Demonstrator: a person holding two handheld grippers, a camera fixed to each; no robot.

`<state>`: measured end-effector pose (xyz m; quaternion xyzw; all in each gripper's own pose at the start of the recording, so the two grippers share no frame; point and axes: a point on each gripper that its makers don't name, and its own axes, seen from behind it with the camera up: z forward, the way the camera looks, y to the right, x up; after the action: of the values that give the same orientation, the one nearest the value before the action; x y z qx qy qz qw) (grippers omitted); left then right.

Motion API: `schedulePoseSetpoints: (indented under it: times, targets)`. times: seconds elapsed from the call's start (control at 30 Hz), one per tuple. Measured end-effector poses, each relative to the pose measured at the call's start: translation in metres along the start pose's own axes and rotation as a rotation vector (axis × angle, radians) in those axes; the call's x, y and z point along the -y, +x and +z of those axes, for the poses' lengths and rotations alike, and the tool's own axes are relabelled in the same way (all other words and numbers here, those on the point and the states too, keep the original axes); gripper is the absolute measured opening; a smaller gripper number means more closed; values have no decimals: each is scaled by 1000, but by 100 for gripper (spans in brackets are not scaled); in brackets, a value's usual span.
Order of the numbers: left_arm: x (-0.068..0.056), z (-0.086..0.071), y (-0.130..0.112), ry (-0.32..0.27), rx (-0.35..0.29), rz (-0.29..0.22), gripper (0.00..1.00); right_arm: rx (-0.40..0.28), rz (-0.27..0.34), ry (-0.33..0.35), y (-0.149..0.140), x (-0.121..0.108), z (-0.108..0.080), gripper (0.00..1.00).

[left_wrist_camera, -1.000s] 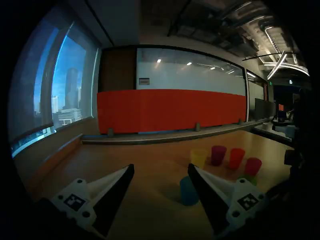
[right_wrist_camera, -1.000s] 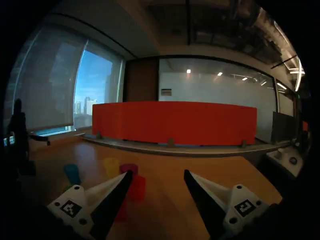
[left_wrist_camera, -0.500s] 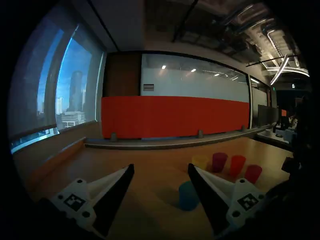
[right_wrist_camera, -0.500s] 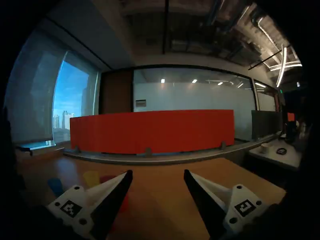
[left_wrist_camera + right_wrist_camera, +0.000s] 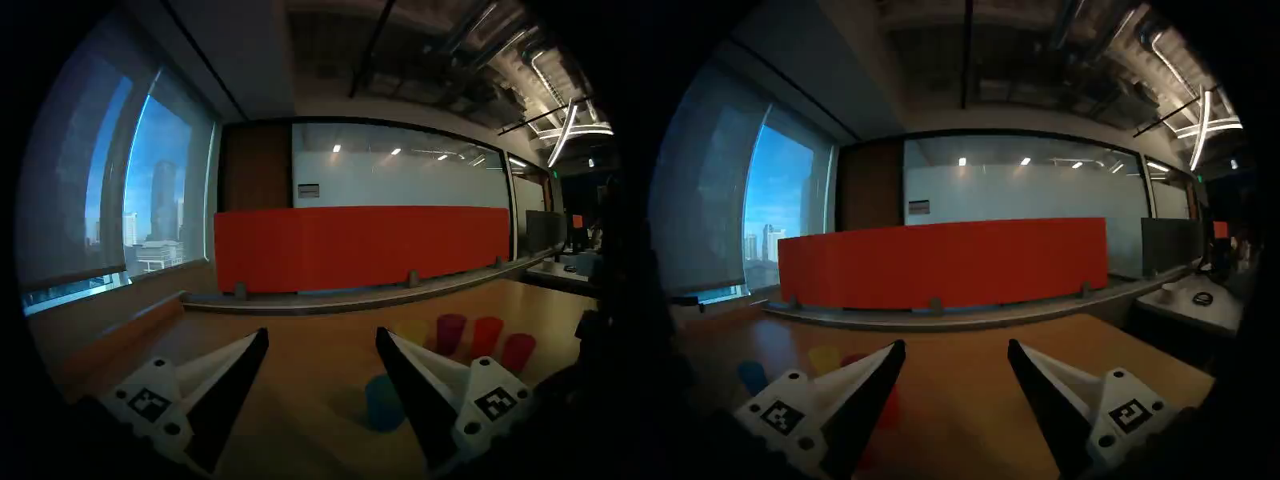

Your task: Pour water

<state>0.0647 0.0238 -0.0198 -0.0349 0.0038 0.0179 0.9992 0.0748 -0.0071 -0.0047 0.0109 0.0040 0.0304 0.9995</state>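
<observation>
Small coloured cups stand on a wooden table (image 5: pixel 320 376). In the left gripper view a blue cup (image 5: pixel 384 402) sits just in front of my left gripper (image 5: pixel 322 340), close to its right finger; a maroon cup (image 5: pixel 450 333), an orange-red cup (image 5: pixel 486 336) and a red cup (image 5: pixel 518 352) stand farther right, with a dim yellow cup (image 5: pixel 416 330) beside them. The left gripper is open and holds nothing. In the right gripper view my right gripper (image 5: pixel 956 352) is open and holds nothing; a blue cup (image 5: pixel 752 374), a yellow cup (image 5: pixel 825 358) and a red cup (image 5: pixel 889 406) lie low at the left, partly behind its left finger.
A long red partition (image 5: pixel 360 246) runs along the table's far edge, with a glass wall behind it. Windows (image 5: pixel 156 200) line the left side. Another desk (image 5: pixel 1192 302) with small items stands at the right. The room is dim.
Both grippers have tilted upward, so the cups sit lower in both views and more ceiling shows. Both stay open and hold nothing.
</observation>
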Motion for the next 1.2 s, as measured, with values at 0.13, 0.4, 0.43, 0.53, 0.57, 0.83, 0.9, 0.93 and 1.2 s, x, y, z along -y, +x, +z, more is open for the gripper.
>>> schedulePoseSetpoints:
  times: [0.13,0.4,0.43,0.53,0.57,0.83,0.9,0.93,1.2]
  targets:
    - [1,1,-5,24,-5,10,100,3,-6,-8,1,-4,-1,99]
    - [-3,3,-23,35,3,12,100,24,-10,-42,-5,-12,-1,99]
    - [-3,3,-26,35,5,11,100,25,-7,-44,-5,-12,0,99]
    - [0,4,-32,43,6,9,100,21,1,-44,-2,-11,1,99]
    - [1,4,-34,47,5,9,100,19,4,-43,-1,-10,1,99]
    - [6,8,-48,57,-3,-3,100,15,5,-52,3,-8,2,99]
    - [7,9,-52,57,-2,-7,100,15,3,-53,3,-8,2,99]
    - [6,9,-54,55,-2,-8,100,16,2,-54,3,-8,1,99]
    - [9,14,-64,59,-3,-8,100,4,10,-63,11,-9,-1,99]
